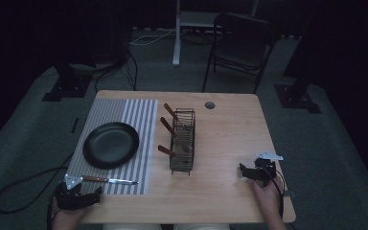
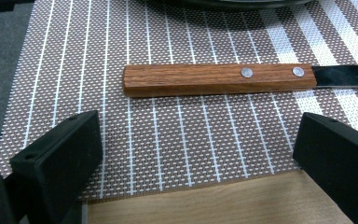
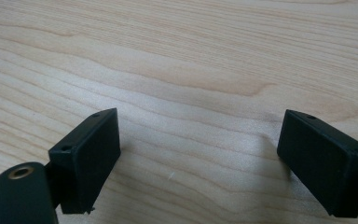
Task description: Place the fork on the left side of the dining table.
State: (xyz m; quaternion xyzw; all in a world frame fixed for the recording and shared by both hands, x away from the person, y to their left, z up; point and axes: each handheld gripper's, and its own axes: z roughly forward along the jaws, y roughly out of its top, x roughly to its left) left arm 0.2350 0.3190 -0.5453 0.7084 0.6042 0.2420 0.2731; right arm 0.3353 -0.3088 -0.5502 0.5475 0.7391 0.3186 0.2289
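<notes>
- From the high view we see a wooden worktop (image 1: 225, 143) with a striped placemat (image 1: 124, 115) covering its left part. A black plate (image 1: 110, 144) sits on the placemat, and just to the right of the mat stands a wire rack (image 1: 182, 143) with three wooden-handled utensils (image 1: 167, 125) sticking out of its left side.
- Also in the high view, a knife (image 1: 109, 180) lies flat on the near edge of the placemat, in front of the plate, its handle pointing left and its blade right. The left gripper (image 1: 84, 194) rests at the near left corner of the worktop, just in front of the knife's handle end and not touching it. The right gripper (image 1: 249, 172) sits near the right edge of the worktop, well apart from the rack and the knife, held in a hand (image 1: 268, 194).
- In the left gripper view we look along two black jaws standing wide apart with nothing between them. The knife's wooden handle (image 2: 219, 78), with two metal rivets, lies crosswise on the placemat (image 2: 168, 140) a little beyond the jaws, and the blade runs off to the right. The plate's dark rim (image 2: 242, 3) shows at the top, and bare worktop (image 2: 205, 205) at the bottom.
- In the right gripper view we see its two black jaws spread wide over bare wood (image 3: 191, 70), holding nothing.
</notes>
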